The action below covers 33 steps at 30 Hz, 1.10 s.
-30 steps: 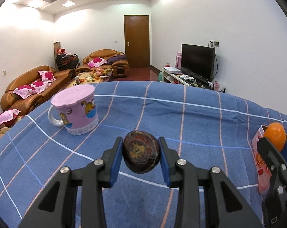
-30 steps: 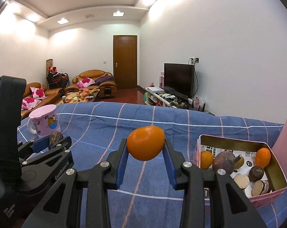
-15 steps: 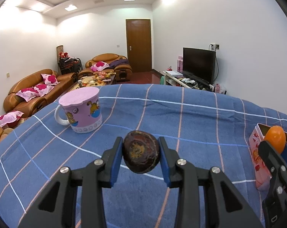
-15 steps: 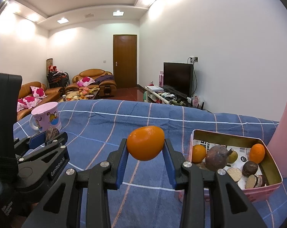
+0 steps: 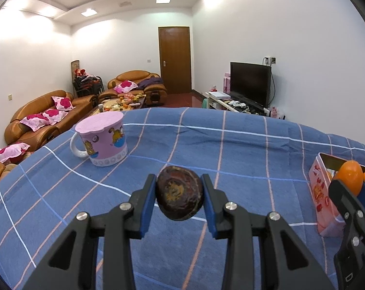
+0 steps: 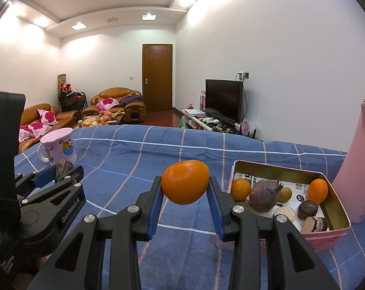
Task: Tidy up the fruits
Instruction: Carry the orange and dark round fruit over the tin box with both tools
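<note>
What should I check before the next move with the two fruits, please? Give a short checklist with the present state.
1. Left gripper shut on the dark fruit: ok.
2. Right gripper shut on the orange: ok.
3. Both fruits lifted off the blue cloth: ok.
4. Pink tin open on top: ok.
5. Free room in the tin for both fruits: cannot tell.
6. Pink mug away from the grippers: ok.

Pink bottle (image 6: 359, 169) cut off at right edge; tin (image 5: 327, 193) partly hidden behind right gripper (image 5: 351, 193).
</note>
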Each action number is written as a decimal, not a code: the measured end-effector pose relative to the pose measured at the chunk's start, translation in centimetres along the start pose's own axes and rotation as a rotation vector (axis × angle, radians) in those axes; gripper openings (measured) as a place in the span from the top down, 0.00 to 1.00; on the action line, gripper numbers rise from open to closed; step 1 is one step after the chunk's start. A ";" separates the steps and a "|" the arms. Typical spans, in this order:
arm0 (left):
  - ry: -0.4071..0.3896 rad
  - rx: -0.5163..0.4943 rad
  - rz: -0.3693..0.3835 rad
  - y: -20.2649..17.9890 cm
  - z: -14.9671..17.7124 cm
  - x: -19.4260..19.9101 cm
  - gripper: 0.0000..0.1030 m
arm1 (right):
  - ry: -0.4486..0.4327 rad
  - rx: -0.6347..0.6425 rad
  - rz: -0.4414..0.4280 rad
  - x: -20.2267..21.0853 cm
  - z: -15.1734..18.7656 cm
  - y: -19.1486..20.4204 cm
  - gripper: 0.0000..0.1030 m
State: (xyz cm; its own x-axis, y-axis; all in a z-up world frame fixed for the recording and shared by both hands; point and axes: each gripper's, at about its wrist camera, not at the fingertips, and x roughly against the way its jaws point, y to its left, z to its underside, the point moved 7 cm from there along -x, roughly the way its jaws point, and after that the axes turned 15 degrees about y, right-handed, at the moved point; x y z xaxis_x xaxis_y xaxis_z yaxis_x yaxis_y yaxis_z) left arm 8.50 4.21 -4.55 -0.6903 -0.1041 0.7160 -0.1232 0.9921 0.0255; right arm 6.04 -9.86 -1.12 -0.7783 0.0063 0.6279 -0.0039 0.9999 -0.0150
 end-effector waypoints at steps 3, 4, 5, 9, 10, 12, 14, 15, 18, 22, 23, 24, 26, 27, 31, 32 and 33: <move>0.003 -0.013 0.006 -0.7 0.3 0.2 0.63 | -0.001 0.000 0.005 0.3 0.3 -0.4 0.63; 0.003 -0.019 0.006 -0.9 0.4 0.3 0.63 | -0.002 0.001 0.005 0.4 0.3 -0.5 0.63; 0.002 -0.024 0.008 -1.3 0.5 0.5 0.63 | -0.001 0.002 0.005 0.4 0.3 -0.5 0.63; -0.003 -0.043 0.017 -2.7 0.8 1.0 0.63 | 0.001 0.002 0.009 0.7 0.6 -1.3 0.63; -0.005 -0.048 0.020 -3.1 0.9 1.2 0.63 | 0.002 0.000 0.010 0.8 0.7 -1.6 0.63; -0.008 -0.057 0.025 -3.7 1.0 1.4 0.63 | 0.002 -0.001 0.014 1.0 0.8 -2.2 0.63; -0.012 -0.063 0.032 -4.3 1.2 1.7 0.63 | 0.001 -0.001 0.020 1.2 1.1 -2.9 0.63; -0.014 -0.067 0.035 -4.6 1.2 1.8 0.63 | 0.001 0.000 0.024 1.3 1.1 -3.3 0.63; -0.015 -0.073 0.044 -5.4 1.4 2.1 0.63 | -0.001 -0.005 0.034 1.7 1.4 -4.5 0.63; -0.015 -0.078 0.059 -6.5 1.7 2.4 0.63 | 0.003 -0.023 0.041 1.9 1.6 -6.1 0.63; -0.017 -0.081 0.061 -6.8 1.8 2.5 0.63 | 0.005 -0.027 0.042 2.0 1.7 -6.4 0.63; -0.019 -0.088 0.064 -7.2 1.9 2.7 0.63 | 0.006 -0.027 0.042 2.0 1.7 -6.6 0.63; -0.022 -0.098 0.069 -7.9 2.0 2.9 0.63 | 0.004 -0.023 0.046 2.2 1.9 -7.0 0.63; -0.023 -0.103 0.075 -8.3 2.1 3.0 0.63 | 0.001 -0.020 0.049 2.4 2.0 -7.3 0.63; -0.022 -0.123 0.091 -9.7 2.4 3.4 0.63 | -0.004 -0.018 0.058 2.9 2.3 -8.2 0.63; -0.022 -0.128 0.097 -10.0 2.4 3.5 0.63 | -0.004 -0.020 0.059 2.9 2.3 -8.5 0.63; -0.022 -0.132 0.101 -10.3 2.5 3.6 0.63 | -0.003 -0.021 0.061 3.0 2.3 -8.7 0.63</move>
State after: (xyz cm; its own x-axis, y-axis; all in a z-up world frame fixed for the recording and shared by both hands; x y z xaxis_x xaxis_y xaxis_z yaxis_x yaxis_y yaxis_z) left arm 5.51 -6.58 -4.01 -0.7103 -0.0037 0.7039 0.0410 0.9981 0.0466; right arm 2.28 -18.55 -0.94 -0.7787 0.0669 0.6238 0.0566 0.9977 -0.0364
